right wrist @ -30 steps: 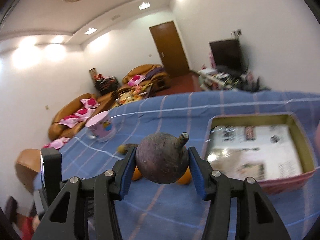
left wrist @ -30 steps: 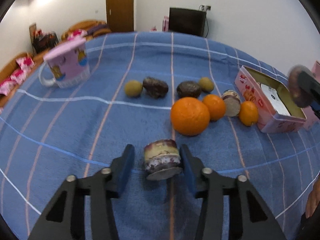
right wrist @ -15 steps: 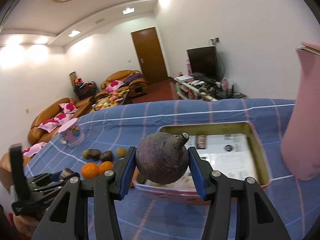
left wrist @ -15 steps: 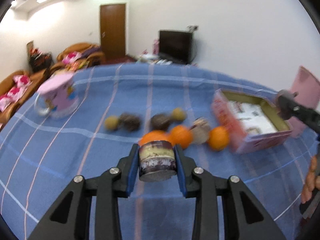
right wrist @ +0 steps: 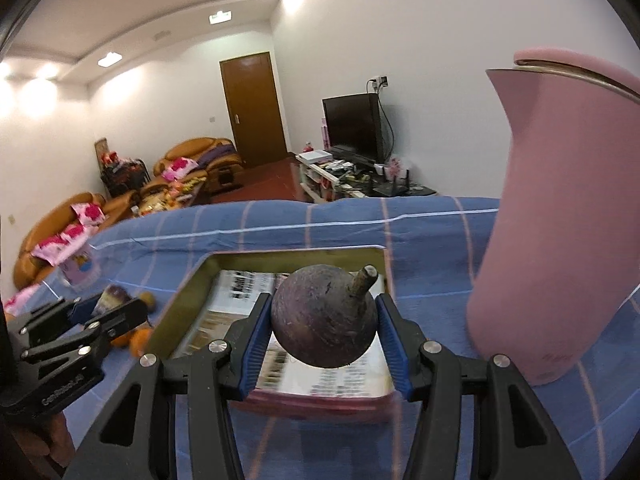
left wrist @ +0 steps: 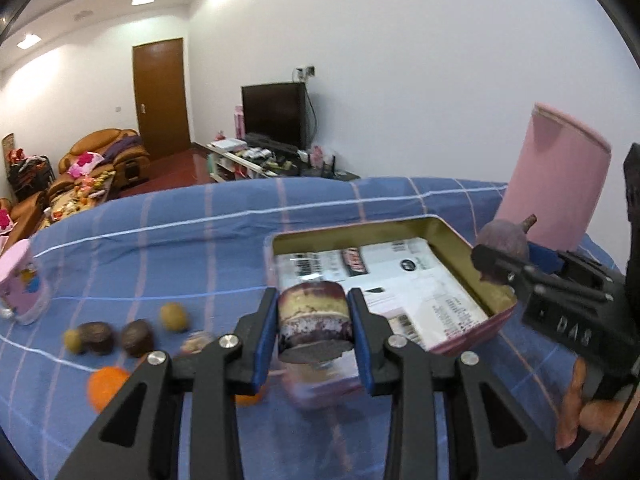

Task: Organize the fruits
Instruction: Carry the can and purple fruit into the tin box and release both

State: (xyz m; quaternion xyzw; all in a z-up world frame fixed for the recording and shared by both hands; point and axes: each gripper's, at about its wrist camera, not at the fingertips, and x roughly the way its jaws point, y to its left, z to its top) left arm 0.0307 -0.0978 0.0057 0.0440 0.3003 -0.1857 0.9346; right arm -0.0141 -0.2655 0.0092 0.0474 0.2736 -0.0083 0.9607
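The left gripper (left wrist: pixel 315 334) angles downward, its fingers clenched on a cut mangosteen half (left wrist: pixel 315 326), cut face down, at 6 o'clock of the pink tin (left wrist: pixel 468 342). The right gripper (right wrist: pixel 325 332), also tilted down, grasps a whole mangosteen (right wrist: pixel 324 316) over the tin, stem pointing to 1 o'clock. Loose fruits (left wrist: pixel 132 338) lie at 9 o'clock on the blue-clothed desk (left wrist: pixel 168 248).

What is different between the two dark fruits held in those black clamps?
The whole mangosteen in the right gripper is round, with intact purple skin and a stubby stem; the cut mangosteen piece in the left gripper is a squat, flat-faced chunk showing a pale band. The whole one looks larger. Both are clamped between blue pads and carried above the open pink tin.
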